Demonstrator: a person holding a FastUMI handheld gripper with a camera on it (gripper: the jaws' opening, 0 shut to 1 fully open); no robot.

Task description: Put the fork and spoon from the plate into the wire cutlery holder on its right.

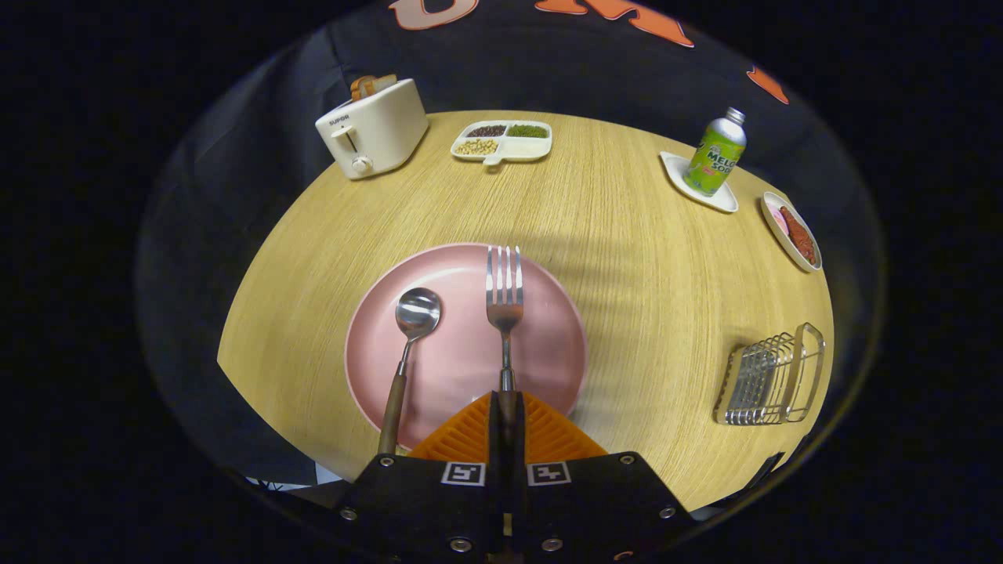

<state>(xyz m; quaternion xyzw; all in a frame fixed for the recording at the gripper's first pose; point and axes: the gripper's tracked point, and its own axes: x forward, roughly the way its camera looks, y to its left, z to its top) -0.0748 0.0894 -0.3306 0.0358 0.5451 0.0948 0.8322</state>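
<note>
Fingers [507, 407] clamp fork [505, 294] handle; toaster [374, 128] reads SUPOR.

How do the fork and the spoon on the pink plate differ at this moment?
The fork has its handle clamped between the gripper fingers; the spoon lies free to their left. The fork ends in tines, the spoon in a round bowl. The fork points straight ahead; the spoon slants. Both are metal-headed with brown handles, over the pink plate.
</note>
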